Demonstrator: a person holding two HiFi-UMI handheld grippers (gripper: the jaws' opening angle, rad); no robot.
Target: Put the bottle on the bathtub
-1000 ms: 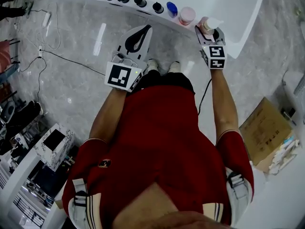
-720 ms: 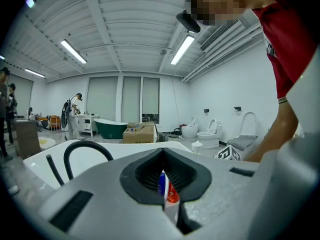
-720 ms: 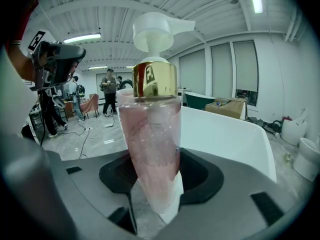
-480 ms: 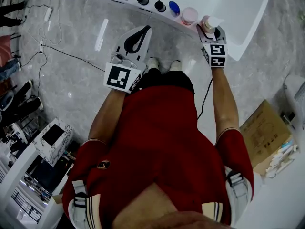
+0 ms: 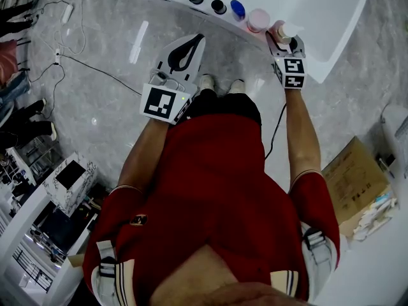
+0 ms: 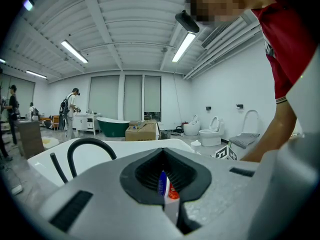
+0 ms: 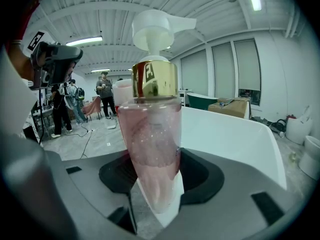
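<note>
The pink pump bottle [image 7: 152, 144], with a gold collar and a white pump head, stands upright between my right gripper's jaws. In the head view the same bottle [image 5: 284, 30] sits at the near rim of the white bathtub [image 5: 331, 18], and the right gripper [image 5: 285, 42] is shut on it from the near side. Whether its base rests on the rim is hidden. My left gripper [image 5: 183, 51] hangs over the floor short of the tub, shut and empty. In its own view the left gripper [image 6: 162, 151] leaves only a thin slit.
On the tub rim left of the bottle stand a pink jar [image 5: 257, 20], a blue-capped item [image 5: 238, 8] and several black knobs [image 5: 218, 6]. A cardboard box [image 5: 354, 174] lies on the floor at right, cables [image 5: 76, 62] at left. People stand in the distance.
The head view has shifted slightly. My right gripper with the bottle has edged a little toward the tub rim. The left gripper holds its place.
</note>
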